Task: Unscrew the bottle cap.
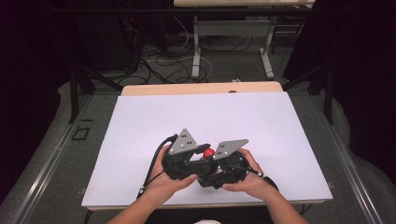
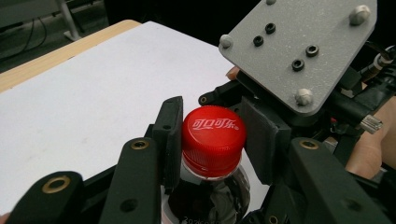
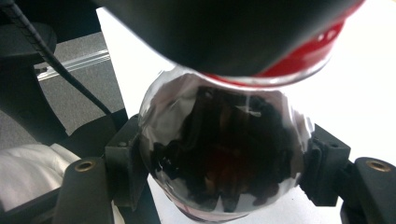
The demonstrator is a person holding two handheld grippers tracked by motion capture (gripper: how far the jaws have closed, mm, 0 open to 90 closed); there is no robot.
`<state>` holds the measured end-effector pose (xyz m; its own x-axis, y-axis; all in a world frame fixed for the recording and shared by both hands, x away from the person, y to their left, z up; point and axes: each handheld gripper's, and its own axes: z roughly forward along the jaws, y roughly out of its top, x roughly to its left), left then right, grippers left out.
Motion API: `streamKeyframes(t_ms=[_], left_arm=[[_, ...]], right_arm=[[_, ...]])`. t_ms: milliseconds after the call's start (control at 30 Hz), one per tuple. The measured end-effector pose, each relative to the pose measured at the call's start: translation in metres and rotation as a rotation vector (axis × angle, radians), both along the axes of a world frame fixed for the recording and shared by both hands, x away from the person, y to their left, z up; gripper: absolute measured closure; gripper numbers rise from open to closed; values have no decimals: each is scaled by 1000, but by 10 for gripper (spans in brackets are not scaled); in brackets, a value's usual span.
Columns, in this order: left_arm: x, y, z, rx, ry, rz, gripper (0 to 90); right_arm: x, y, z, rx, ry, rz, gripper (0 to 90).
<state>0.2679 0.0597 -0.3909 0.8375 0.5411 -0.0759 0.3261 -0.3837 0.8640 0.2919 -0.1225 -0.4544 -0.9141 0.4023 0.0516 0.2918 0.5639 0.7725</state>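
Note:
A dark cola bottle (image 3: 224, 154) with a red cap (image 2: 213, 133) is held over the near middle of the white table top (image 1: 210, 112). My left gripper (image 2: 212, 140) is shut on the cap, one black pad (image 2: 171, 135) pressed against each side of it. My right gripper (image 3: 224, 172) is shut on the bottle's rounded dark body below the red label (image 3: 303, 58). In the high view the cap (image 1: 208, 152) peeks out between the two grey plates, with the left gripper (image 1: 198, 161) and the right gripper (image 1: 219, 170) close together in the person's hands.
The right gripper's grey plate (image 2: 299, 51) stands just behind the cap. White table surface stretches ahead and to both sides, with a wooden edge (image 1: 201, 87) at the far end. Beyond it are cables (image 1: 163, 65) on the floor and another table's legs (image 1: 196, 51).

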Motion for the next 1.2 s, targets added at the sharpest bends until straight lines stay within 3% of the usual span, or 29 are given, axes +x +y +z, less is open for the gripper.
streamKeyframes(t_ms=[67,200,333,500,633,767,900,1000,1067,1200], left_arm=[[1,2,1,-1,-1,-11,552],[5,12,4,-22,12,-80,495],[11,18,5,-24,29,-171,504],[21,16,-1,-48,68,-228,571],[22,12,-3,-51,61,-206,608],[16,8,-4,-28,24,-143,613],[10,4,-3,-21,18,-83,612],[6,5,2,6,4,-74,572],[3,8,6,-6,-3,-85,516],[2,16,11,10,-19,-115,520]], right_arm=[[-1,0,0,16,0,-6,299],[0,-3,2,15,10,7,299],[-1,-2,2,14,6,18,299],[-4,3,2,13,10,50,299],[-4,3,1,14,19,41,299],[-3,2,-1,15,22,19,299],[-1,1,-1,3,15,13,299],[-1,0,0,6,13,30,299],[-2,-1,1,16,14,27,299],[-2,-2,2,29,2,31,299]])
